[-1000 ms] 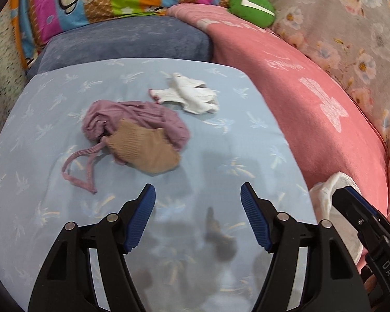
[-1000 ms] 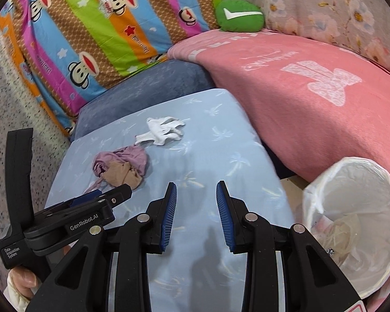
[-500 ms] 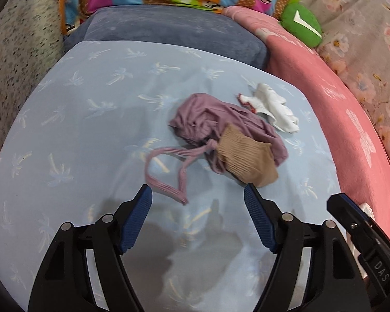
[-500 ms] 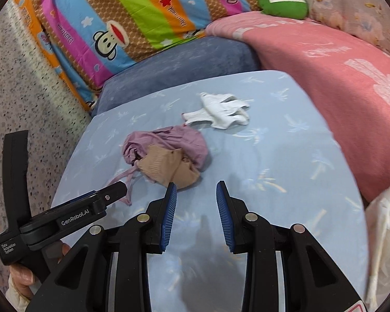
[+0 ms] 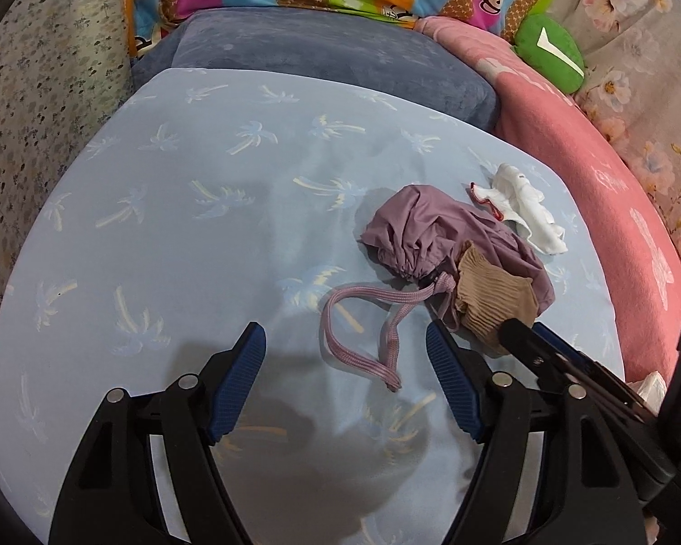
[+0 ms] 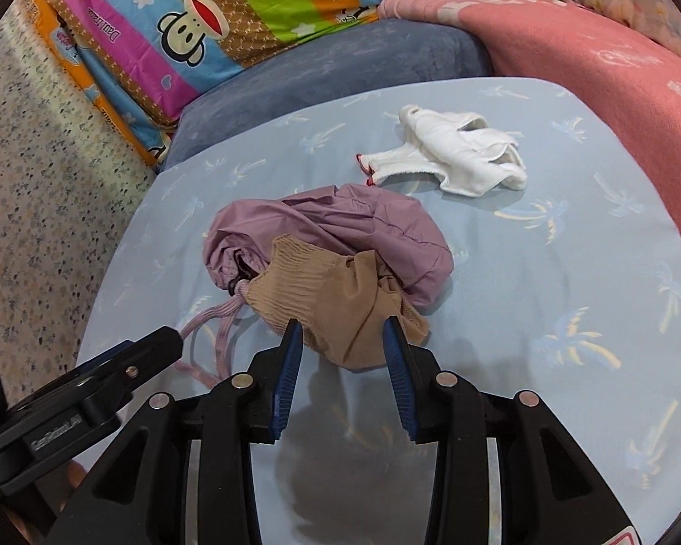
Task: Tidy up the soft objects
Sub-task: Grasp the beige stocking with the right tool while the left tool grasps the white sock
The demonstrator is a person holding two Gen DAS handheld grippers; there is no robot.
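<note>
Reaching down over the tan sock (image 6: 340, 299), the right gripper (image 6: 342, 331) has its blue pads partly spread, one on each side of the sock's near end; the pads sit at the fabric's edges, not clearly pressing it. The left gripper (image 5: 345, 345) stands with its fingers spread wide — its jaws have just been opening a little — and only the loop of the pink cord (image 5: 363, 331) lies between them on the cushion, untouched.

That cord runs up to the gathered mouth of a purple drawstring bag (image 6: 340, 231), crumpled, with the sock lying across its near side and touching it. Just beyond the bag, toward the far right corner of the cushion, lies a white cloth (image 6: 454, 159) with a red-stitched edge, rumpled and a little apart from the bag.

All three rest on a light blue cushion (image 5: 181, 250) printed with palm trees, in its right half. Behind its far edge sits a dark blue cushion (image 5: 331, 54), and past that a striped pillow (image 6: 231, 13) with cartoon monkeys. A pink blanket (image 5: 613, 190) borders the right edge, with a green pillow (image 5: 549, 52) at its far end.
</note>
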